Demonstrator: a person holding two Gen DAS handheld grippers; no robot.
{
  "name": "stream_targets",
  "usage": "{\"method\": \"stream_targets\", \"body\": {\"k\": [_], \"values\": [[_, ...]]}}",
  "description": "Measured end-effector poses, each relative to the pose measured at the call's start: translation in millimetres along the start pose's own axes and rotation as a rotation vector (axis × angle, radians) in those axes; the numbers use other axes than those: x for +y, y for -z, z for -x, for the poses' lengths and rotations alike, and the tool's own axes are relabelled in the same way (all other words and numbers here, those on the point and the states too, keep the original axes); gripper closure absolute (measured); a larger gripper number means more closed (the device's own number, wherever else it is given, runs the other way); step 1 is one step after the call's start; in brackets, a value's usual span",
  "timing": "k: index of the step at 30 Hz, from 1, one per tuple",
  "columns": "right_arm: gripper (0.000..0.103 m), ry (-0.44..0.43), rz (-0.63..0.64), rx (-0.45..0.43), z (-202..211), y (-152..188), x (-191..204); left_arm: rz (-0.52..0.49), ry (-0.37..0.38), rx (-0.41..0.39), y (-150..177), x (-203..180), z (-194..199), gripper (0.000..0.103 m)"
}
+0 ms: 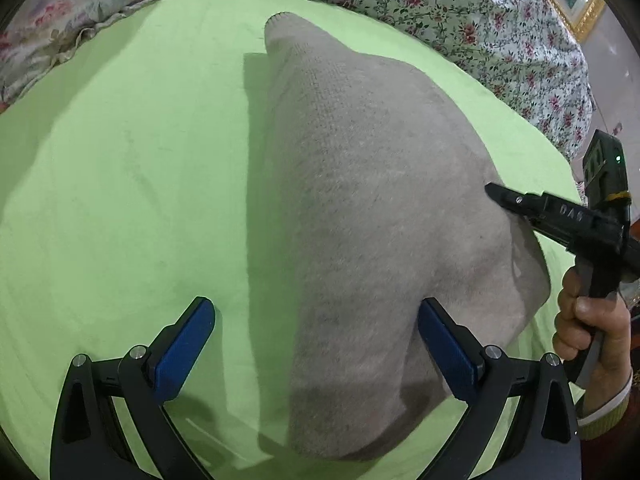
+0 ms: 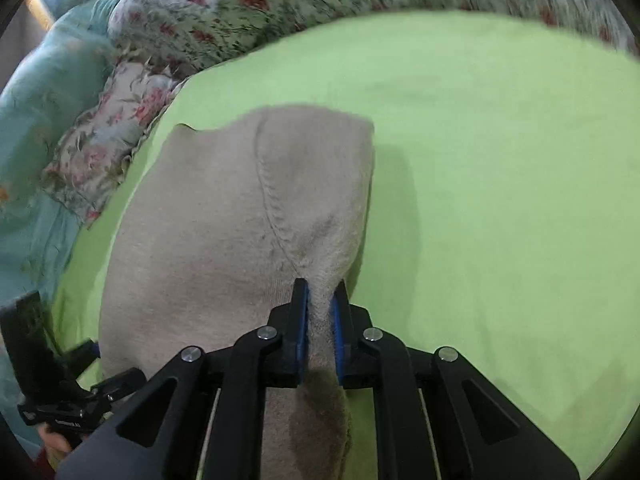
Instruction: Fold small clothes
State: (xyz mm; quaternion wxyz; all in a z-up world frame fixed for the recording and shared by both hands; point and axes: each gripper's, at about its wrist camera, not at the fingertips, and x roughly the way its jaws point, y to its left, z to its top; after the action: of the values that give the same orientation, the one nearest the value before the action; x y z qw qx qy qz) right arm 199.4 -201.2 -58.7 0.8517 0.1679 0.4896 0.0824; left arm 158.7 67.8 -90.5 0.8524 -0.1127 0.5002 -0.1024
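Beige knit garment lies on the green sheet, long axis running from lower centre to upper centre of the left wrist frame, right gripper pinching its near-right edge, left gripper spread, straddling the near-left edge.

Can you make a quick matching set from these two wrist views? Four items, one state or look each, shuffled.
Items:
1. left gripper
2. right gripper
3. beige knit garment
4. floral bedding

States:
A. lies on the green sheet
B. fingers spread wide, pads not pressing cloth
C. bunched along the far edge of the green sheet
D. fingers closed on a pinch of the knit

Pairs: 1-B, 2-D, 3-A, 4-C
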Motion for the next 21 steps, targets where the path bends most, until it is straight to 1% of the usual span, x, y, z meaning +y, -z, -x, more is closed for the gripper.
{"method": "stream_targets", "body": {"k": [2, 3, 6, 7, 9, 11, 13, 14, 15, 17, 19, 21], "values": [[0.080, -0.012, -0.030, -0.016, 8, 1, -1, -0.012, -0.017, -0.002, 1, 1, 4, 0.001], [0.076, 0.001, -0.033, -0.030, 16, 3, 0, -0.017, -0.021, -0.005, 1, 2, 7, 0.001], [0.076, 0.009, -0.017, -0.099, 43, 12, 9, -0.012, -0.034, -0.022, 2, 7, 18, 0.001], [0.076, 0.000, -0.007, -0.129, 53, 16, 15, -0.007, -0.034, -0.030, 1, 10, 21, 0.001], [0.076, -0.027, 0.018, -0.157, 64, 27, 23, 0.001, -0.043, -0.036, 1, 14, 23, 0.001], [0.076, -0.032, 0.040, -0.126, 58, 38, 27, 0.020, -0.035, -0.022, 4, 21, 20, 0.001], [0.076, 0.033, 0.060, -0.064, 38, 56, 27, 0.032, -0.024, -0.010, 10, 26, 16, 0.001], [0.077, 0.059, 0.066, -0.039, 29, 62, 24, 0.021, -0.029, -0.013, 13, 26, 15, 0.000], [0.077, 0.079, 0.069, -0.033, 23, 68, 21, 0.010, -0.034, -0.017, 15, 25, 16, 0.000], [0.077, 0.081, 0.056, -0.056, 27, 70, 18, -0.009, -0.054, -0.021, 19, 22, 18, 0.000], [0.077, 0.086, 0.052, -0.075, 38, 70, 23, -0.009, -0.058, -0.020, 22, 24, 20, 0.000], [0.077, 0.078, 0.087, -0.112, 53, 75, 35, -0.005, -0.057, -0.020, 24, 27, 21, 0.000]]}}
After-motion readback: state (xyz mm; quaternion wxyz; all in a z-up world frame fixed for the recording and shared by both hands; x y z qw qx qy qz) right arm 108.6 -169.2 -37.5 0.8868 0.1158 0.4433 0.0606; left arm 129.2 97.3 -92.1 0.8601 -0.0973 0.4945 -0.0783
